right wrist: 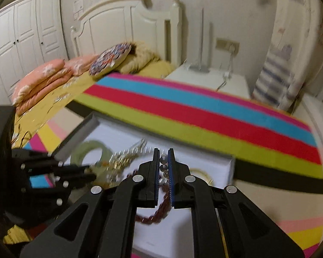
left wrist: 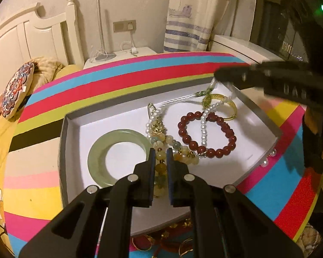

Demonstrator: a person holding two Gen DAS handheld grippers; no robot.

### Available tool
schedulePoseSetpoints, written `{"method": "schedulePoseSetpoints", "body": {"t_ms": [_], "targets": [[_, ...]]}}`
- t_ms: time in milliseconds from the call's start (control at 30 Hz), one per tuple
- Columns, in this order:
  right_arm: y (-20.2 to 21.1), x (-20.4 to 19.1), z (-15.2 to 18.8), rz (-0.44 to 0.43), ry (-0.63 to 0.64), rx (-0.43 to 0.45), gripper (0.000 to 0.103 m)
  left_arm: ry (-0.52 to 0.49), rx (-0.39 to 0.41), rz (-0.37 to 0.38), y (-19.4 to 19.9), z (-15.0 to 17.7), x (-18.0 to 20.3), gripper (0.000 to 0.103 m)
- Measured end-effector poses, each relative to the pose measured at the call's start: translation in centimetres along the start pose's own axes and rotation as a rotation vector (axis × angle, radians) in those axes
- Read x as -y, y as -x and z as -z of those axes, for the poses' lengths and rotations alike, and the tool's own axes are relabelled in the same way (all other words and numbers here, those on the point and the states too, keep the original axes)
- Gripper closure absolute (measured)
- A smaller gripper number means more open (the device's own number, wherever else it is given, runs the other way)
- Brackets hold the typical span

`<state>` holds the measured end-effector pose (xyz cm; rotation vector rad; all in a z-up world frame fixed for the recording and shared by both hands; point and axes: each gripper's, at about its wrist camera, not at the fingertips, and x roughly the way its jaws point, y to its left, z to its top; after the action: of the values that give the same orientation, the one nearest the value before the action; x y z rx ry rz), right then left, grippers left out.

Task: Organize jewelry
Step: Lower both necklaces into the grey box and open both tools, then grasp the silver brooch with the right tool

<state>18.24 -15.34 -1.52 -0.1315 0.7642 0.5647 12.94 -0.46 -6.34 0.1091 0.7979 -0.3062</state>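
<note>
**Two strands, one white box**

My left gripper (left wrist: pixel 160 152) was nearly closed. Yellow beads (left wrist: pixel 160 168) showed all along the thin slit between its pads, so I judged that it had that strand pinched. My right gripper (right wrist: pixel 163 152) was just as narrow, with a few pearls of the pearl necklace (left wrist: pixel 203 126) caught between its pads. Both pointed down over the shallow white box (left wrist: pixel 63 133), which sat on the striped cloth (left wrist: pixel 140 73). The rest of the jewelry lay inside it. The green bangle (left wrist: pixel 97 157) was at the left, the red bracelet (left wrist: pixel 224 150) in the middle and the gold bangle (left wrist: pixel 231 105) at the far corner.

To do this step well, I judged I should keep both grips firm and draw the two strands apart slowly. The pearls crossed over the red bracelet and ran into the yellow beads, so a quick pull could drag both along. Some pearls already hung over the box's near right edge, so anything set down belonged well inside the walls.

The left view was sharp. It showed the tangle and a white cord running up to my right gripper at the far corner. It also showed loose gold pieces (left wrist: pixel 144 245) on the cloth outside the box. The right view was blurred and showed none of that clearly. Only it showed the pearls sitting between my right pads.
</note>
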Motion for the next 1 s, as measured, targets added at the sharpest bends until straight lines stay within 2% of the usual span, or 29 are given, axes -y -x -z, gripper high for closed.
{"method": "schedulePoseSetpoints", "body": {"t_ms": [100,167,200,267,333,367,400,500,533,567,633,667,733,800,933,1000], "targets": [[-0.9,-0.9,1.1,-0.007,0.014,-0.058,0.094,-0.006,-0.002,-0.015,-0.1,0.0,0.4,0.093],[-1.0,-1.0,1.9,-0.004,0.002,-0.074,0.094,-0.013,-0.005,-0.013,-0.1,0.0,0.7,0.088],[-1.0,-0.9,2.3,-0.006,-0.004,-0.078,0.094,-0.014,-0.003,-0.004,0.0,0.1,0.7,0.082],[-0.8,-0.5,3.6,-0.017,-0.015,-0.088,0.094,-0.015,0.003,0.029,0.2,0.4,0.9,0.062],[-0.6,0.0,4.8,-0.027,-0.028,-0.103,0.094,-0.024,0.023,0.042,0.8,0.7,1.5,0.017],[-0.7,0.3,5.3,-0.025,-0.036,-0.112,0.093,-0.031,0.048,0.006,1.1,0.9,1.7,0.011],[-0.7,0.8,5.7,-0.024,-0.049,-0.121,0.092,-0.042,0.071,-0.014,1.4,1.1,2.0,0.009],[-0.5,1.9,6.5,-0.044,-0.096,-0.13,0.092,-0.046,0.067,-0.002,1.6,1.4,2.2,0.009],[-0.4,2.1,6.6,-0.058,-0.108,-0.129,0.087,-0.041,0.071,-0.002,1.7,1.5,2.1,0.009],[-0.2,2.2,6.7,-0.07,-0.117,-0.128,0.079,-0.036,0.075,-0.007,1.9,1.6,2.1,0.008],[0.4,2.0,6.8,-0.132,-0.115,-0.102,0.044,-0.024,0.089,-0.011,2.4,2.0,1.9,0.003],[0.8,1.6,6.8,-0.124,-0.106,-0.087,0.032,-0.015,0.1,-0.017,2.7,2.1,1.7,0.003],[1.5,0.9,6.7,-0.083,-0.075,-0.062,0.032,0.009,0.119,-0.037,3.5,2.4,1.4,0.002],[2.9,0.6,6.6,-0.084,-0.076,-0.017,0.032,0.033,0.141,-0.054,4.4,2.8,1.3,0.002],[7.0,1.2,6.8,-0.063,-0.095,0.101,0.032,0.08,0.223,-0.158,7.7,4.2,0.6,0.002],[8.4,1.4,7.0,-0.038,-0.092,0.126,0.032,0.089,0.253,-0.209,9.1,5.1,0.1,0.002]]}}
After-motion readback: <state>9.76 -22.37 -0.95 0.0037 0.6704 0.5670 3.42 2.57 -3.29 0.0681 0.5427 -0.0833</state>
